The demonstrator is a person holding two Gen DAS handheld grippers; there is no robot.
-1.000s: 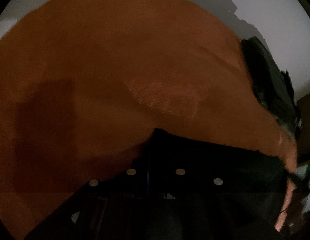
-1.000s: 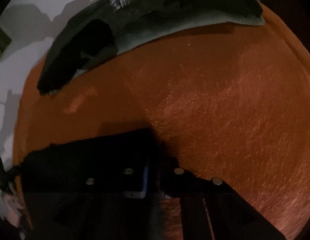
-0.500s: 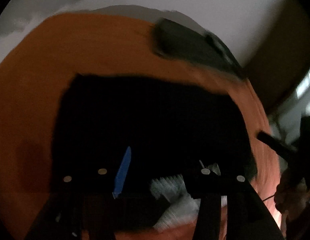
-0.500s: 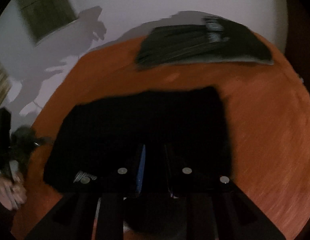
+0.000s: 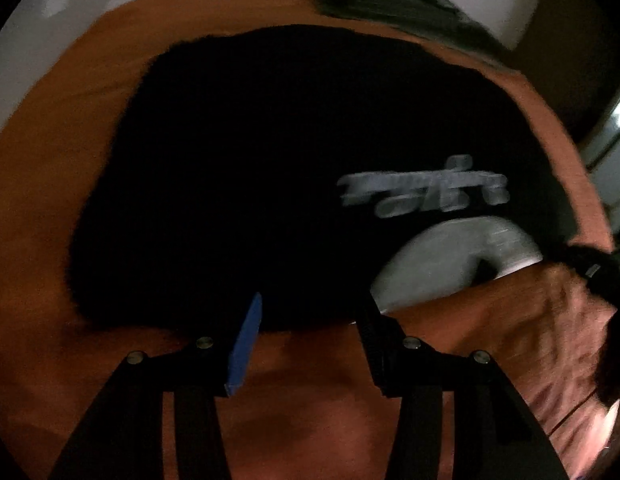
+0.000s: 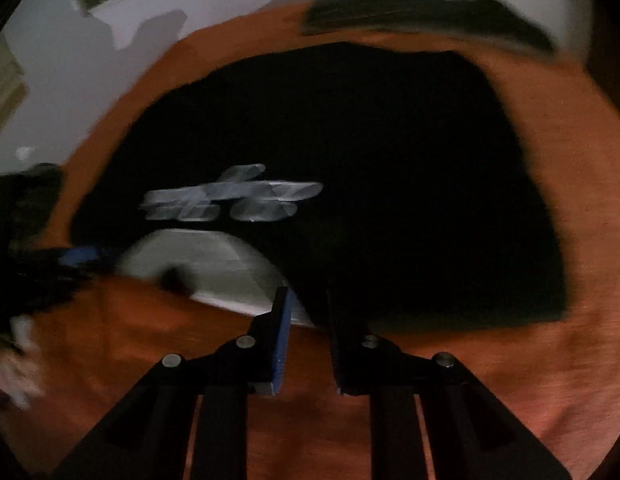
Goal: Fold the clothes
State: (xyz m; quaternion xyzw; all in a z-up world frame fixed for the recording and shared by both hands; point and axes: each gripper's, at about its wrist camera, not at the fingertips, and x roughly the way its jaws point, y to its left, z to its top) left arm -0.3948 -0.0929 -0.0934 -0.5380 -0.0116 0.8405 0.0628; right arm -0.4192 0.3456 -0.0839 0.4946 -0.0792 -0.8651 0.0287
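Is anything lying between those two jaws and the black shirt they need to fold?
Nothing visible. The black shirt lies flat on the orange cloth, just ahead of both grippers; the other dark garment sits beyond it.

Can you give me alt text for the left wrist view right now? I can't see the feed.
A black T-shirt with a blurred white chest print lies spread on an orange surface, neck opening nearest the camera. The left gripper hovers at the shirt's near edge, jaws apart with nothing between them. A second dark garment lies beyond.
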